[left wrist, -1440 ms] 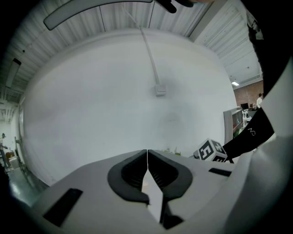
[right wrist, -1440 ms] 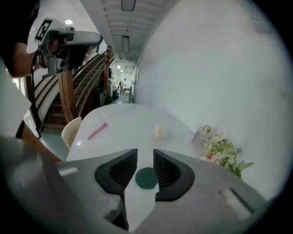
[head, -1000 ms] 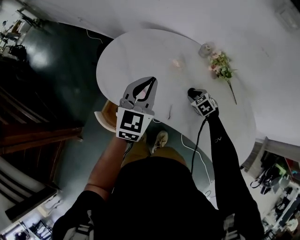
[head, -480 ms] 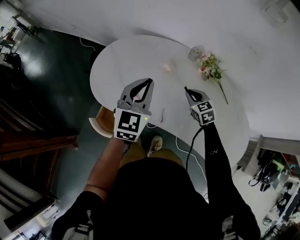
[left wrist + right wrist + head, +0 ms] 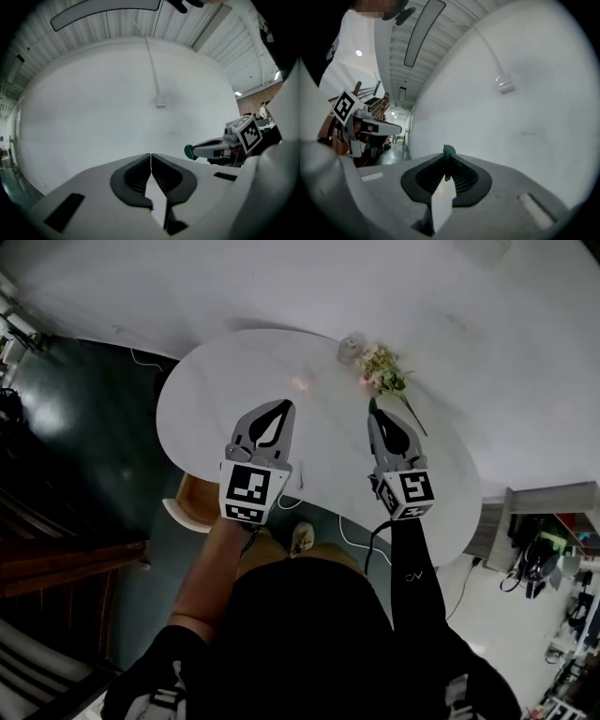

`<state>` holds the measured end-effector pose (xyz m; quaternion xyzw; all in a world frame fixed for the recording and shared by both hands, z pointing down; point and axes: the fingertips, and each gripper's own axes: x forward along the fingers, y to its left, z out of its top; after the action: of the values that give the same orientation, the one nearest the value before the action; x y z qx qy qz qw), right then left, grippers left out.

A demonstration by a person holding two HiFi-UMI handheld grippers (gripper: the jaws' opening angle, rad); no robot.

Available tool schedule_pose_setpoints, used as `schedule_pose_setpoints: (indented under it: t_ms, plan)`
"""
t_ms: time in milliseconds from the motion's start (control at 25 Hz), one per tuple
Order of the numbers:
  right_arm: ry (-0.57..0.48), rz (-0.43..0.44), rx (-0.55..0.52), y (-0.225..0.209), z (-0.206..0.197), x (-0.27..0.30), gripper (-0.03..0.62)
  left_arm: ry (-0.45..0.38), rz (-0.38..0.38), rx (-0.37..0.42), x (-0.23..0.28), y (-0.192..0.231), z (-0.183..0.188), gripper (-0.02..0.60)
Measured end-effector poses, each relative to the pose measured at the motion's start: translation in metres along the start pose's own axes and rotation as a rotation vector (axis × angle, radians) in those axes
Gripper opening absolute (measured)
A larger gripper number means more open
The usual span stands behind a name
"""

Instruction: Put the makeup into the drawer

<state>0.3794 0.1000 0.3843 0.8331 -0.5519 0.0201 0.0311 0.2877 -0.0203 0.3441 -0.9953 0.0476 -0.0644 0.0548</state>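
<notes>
Head view: jaws over table [image 5: 216, 381] edge

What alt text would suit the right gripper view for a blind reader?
The right claw pinches a small green object at its tips, before a plain white wall. The left claw shows at the left edge.

counter [image 5: 225, 371]: white | left tool [image 5: 287, 406]: grey, black pads [image 5: 133, 178], black-and-white checked marker cube [image 5: 248, 491] | right tool [image 5: 374, 411]: grey | makeup piece [image 5: 449, 150]: dark green | flowers [image 5: 382, 369]: pink, green | floor [image 5: 94, 418]: dark teal
</notes>
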Motion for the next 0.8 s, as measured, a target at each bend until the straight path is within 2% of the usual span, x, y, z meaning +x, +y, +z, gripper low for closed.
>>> schedule_pose_setpoints:
  t_ms: [80,160,320,520,800]
  plan:
    - [-0.066,-0.039,-0.023,0.000,0.017,-0.013,0.035,-0.005,-0.011,0.003,0.001,-0.006,0.001,0.011]
    - [-0.086,-0.059,-0.035,0.002,0.022,-0.022,0.035,-0.006,-0.021,0.005,0.000,-0.011,0.001,0.011]
    - [-0.084,-0.032,-0.027,0.013,0.022,-0.020,0.035,-0.007,-0.007,0.010,-0.008,-0.007,0.001,0.011]
    - [-0.094,0.051,-0.007,0.048,0.023,0.001,0.035,-0.019,0.073,0.018,-0.033,0.020,-0.002,0.011]
    - [-0.104,0.231,-0.010,0.141,0.035,0.049,0.035,-0.016,0.233,0.004,-0.103,0.096,-0.011,0.011]
